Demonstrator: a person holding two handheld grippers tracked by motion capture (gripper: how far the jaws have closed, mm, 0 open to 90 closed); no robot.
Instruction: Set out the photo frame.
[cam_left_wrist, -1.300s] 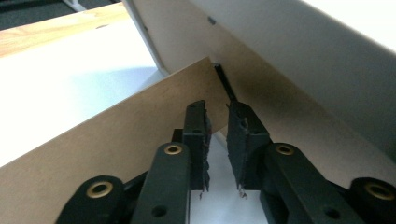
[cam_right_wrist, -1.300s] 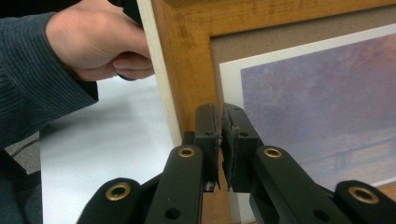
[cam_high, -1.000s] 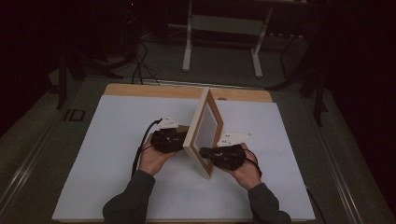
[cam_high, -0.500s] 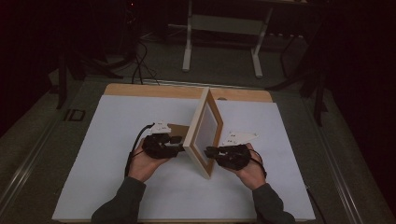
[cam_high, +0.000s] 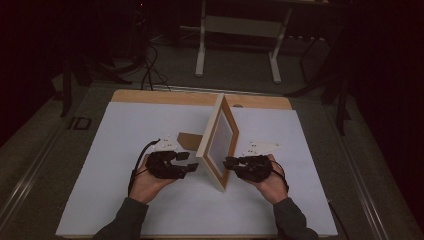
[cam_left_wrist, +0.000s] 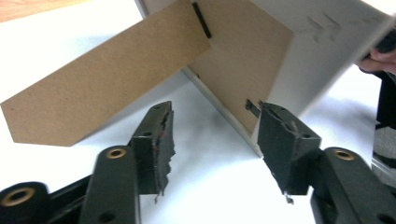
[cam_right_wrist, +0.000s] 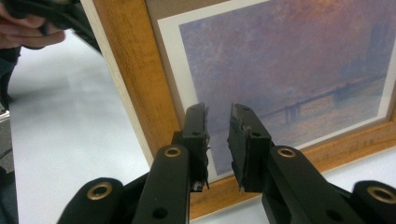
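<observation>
A wooden picture frame (cam_high: 220, 145) stands upright on the white sheet, propped by its brown cardboard easel leg (cam_high: 189, 140). My left gripper (cam_high: 192, 167) sits behind it, facing the frame's back (cam_left_wrist: 243, 60) and the easel leg (cam_left_wrist: 102, 79). The left gripper (cam_left_wrist: 212, 121) is open; its jaws have just been opening and nothing is between them. My right gripper (cam_high: 229, 162) is at the front, close to the print (cam_right_wrist: 280, 60) of a hazy bridge. The right gripper (cam_right_wrist: 218, 116) has a narrow gap, has just been opening slightly, and holds nothing.
The white sheet (cam_high: 125, 140) covers most of the wooden table (cam_high: 165, 96), with free room left and right of the frame. Beyond the far edge stand white metal legs (cam_high: 202, 45) and floor cables (cam_high: 150, 70).
My left gripper has drawn back from the frame toward the near left and its jaws have widened. The frame stays standing. The right hand has barely moved.
</observation>
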